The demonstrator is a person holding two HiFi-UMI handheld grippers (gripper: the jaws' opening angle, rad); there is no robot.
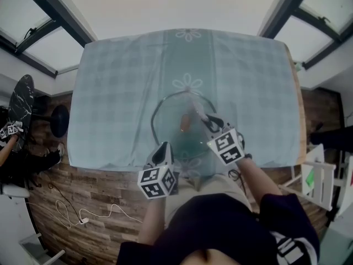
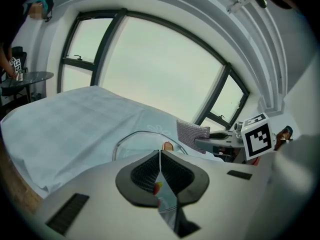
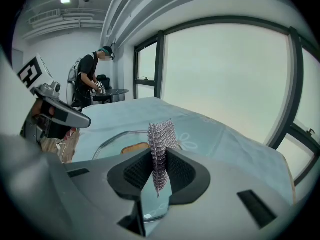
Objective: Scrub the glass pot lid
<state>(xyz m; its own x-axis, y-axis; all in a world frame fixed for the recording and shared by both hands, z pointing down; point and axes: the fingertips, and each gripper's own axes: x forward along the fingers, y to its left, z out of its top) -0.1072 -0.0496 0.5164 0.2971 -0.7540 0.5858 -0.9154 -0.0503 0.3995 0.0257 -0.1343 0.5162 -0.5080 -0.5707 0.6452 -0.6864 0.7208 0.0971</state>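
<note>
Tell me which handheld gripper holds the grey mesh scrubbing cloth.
The right gripper: the grey mesh scrubbing cloth sticks up between its closed jaws, while the left gripper pinches no cloth.

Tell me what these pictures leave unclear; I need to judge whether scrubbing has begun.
Mesh scrubber touching glass lid or not: blurred in the head view.
Lid's near rim, and whether the left hand-held gripper pinches it: hidden behind that gripper's body in the left gripper view.
Dirt on the lid: too small anywhere.
</note>
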